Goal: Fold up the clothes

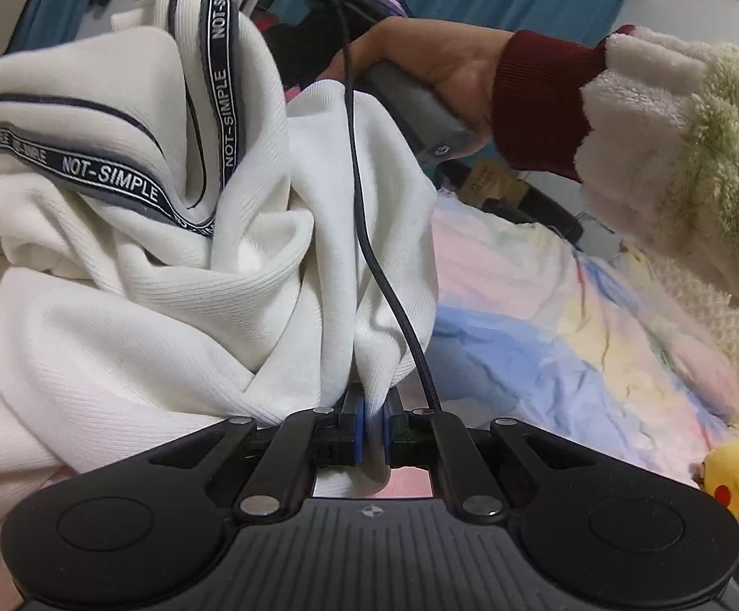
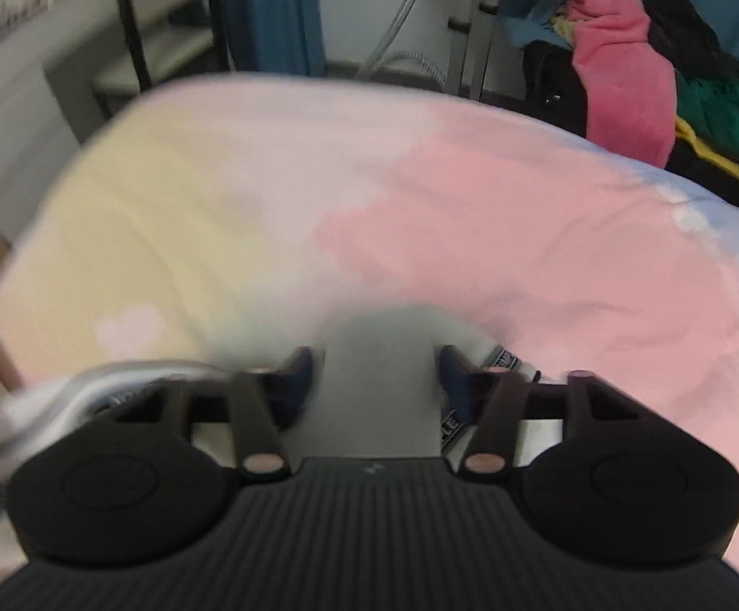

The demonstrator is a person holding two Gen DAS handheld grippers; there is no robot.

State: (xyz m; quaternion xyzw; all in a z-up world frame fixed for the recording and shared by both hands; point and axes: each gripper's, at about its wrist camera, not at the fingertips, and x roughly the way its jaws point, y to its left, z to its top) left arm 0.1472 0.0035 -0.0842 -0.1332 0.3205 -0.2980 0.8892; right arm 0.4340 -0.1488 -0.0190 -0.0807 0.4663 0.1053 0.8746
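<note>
A white ribbed garment [image 1: 130, 275] with black "NOT-SIMPLE" tape trim hangs bunched in the left wrist view. My left gripper [image 1: 373, 425] is shut on a fold of it, the cloth pinched between the blue pads. The right gripper's grey handle [image 1: 420, 112] shows behind the garment, held by a hand in a red cuff and fleece sleeve. In the blurred right wrist view my right gripper [image 2: 377, 371] has its fingers apart with a grey-white strip of the garment [image 2: 382, 387] between them; a bit of the tape trim [image 2: 501, 359] shows by the right finger.
A pastel pink, yellow and blue bedsheet [image 2: 420, 214] covers the bed below both grippers. A yellow plush toy [image 1: 736, 473] lies at the right. A pile of pink, green and black clothes [image 2: 649, 81] sits past the bed's far right edge. A black cable [image 1: 369, 234] hangs across the garment.
</note>
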